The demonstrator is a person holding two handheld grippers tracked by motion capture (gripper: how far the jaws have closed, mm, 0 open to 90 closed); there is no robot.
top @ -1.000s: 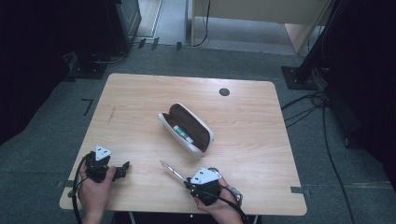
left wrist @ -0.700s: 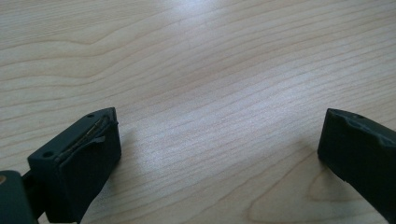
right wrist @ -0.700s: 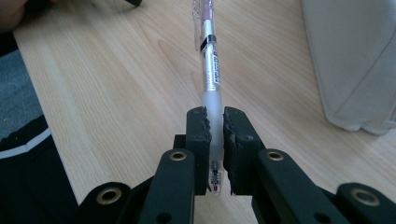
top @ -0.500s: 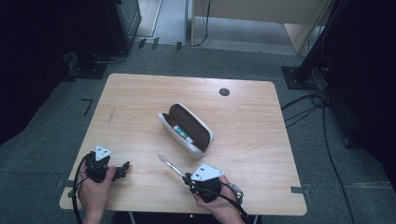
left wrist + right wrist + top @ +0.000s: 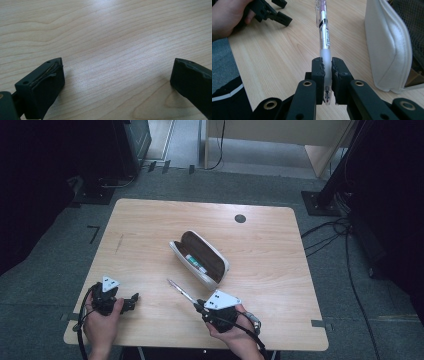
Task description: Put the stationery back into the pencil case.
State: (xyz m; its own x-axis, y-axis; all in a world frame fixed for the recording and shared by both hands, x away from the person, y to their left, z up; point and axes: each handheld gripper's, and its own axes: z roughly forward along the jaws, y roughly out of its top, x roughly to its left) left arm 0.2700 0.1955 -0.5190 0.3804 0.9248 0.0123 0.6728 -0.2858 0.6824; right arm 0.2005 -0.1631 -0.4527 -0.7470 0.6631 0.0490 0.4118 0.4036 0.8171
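the right claw [image 5: 326, 72] is squeezing a pen [image 5: 323, 37] near its tip end, and its two black jaws are pressing tight on the clear barrel. the pen is sticking straight out in front of the claw, with its long body pointing up and away, toward the far left of the worktop [image 5: 280, 270] in the high view. in that view the pen [image 5: 181, 292] is hanging just over the wood, near the front edge, and the right claw [image 5: 199, 307] is sitting right behind it. the open pencil case [image 5: 202, 257] is lying a little farther back and to the right of the pen's far end, near but not touching. its long side is running slantwise, from far left to near right, close to the way the pen is pointing. in the right gripper view the white case [image 5: 387, 50] is standing just beside the pen on the right. so it looks like the pen is needing to swing right and go forward to drop inside the case. the right hand [image 5: 232, 332] is much nearer to the case than the left one. the left claw [image 5: 131, 301] is resting low on the worktop near the front left corner, well apart from the case, and its jaws are standing wide open with nothing between them, just bare wood [image 5: 112, 50]
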